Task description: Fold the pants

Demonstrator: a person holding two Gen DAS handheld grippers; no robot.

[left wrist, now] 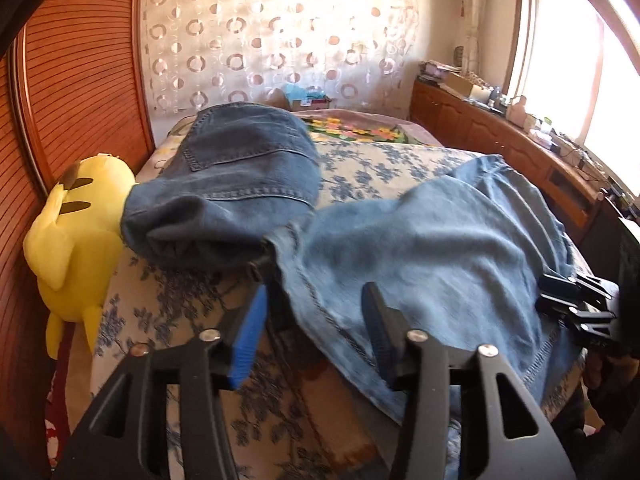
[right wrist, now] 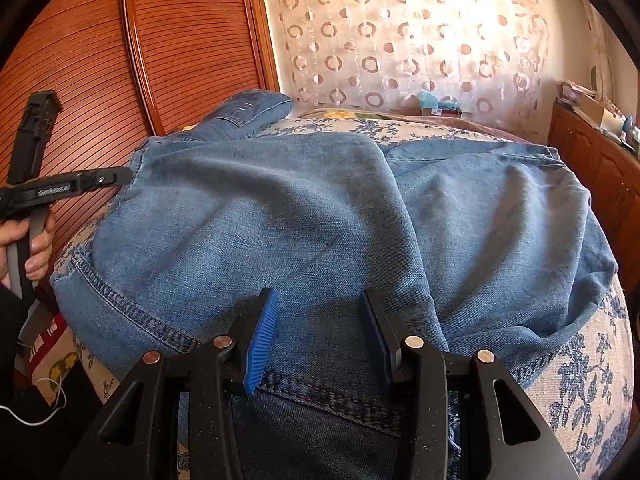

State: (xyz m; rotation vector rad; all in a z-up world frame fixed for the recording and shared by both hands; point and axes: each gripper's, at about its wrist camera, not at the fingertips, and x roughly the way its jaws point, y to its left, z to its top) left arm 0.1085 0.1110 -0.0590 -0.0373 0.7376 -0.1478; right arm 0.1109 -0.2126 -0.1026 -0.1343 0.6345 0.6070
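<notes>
Light blue jeans (right wrist: 280, 216) lie spread on the flowered bed (right wrist: 580, 360), their hems toward me; they also show in the left wrist view (left wrist: 432, 240). My left gripper (left wrist: 316, 300) is open at the jeans' left edge, its blue pads (left wrist: 248, 336) on either side of the cloth edge. It shows in the right wrist view (right wrist: 120, 178), its tip touching the jeans' left side. My right gripper (right wrist: 316, 312) is open just above the hem, empty; it shows at the right in the left wrist view (left wrist: 560, 292).
Darker folded jeans (left wrist: 240, 176) lie on the bed's far left. A yellow plush toy (left wrist: 76, 236) leans against the wooden slatted wardrobe (left wrist: 80, 80). A cluttered wooden cabinet (left wrist: 500, 136) runs along the right under the window. A white cable (right wrist: 40, 400) lies on the floor at left.
</notes>
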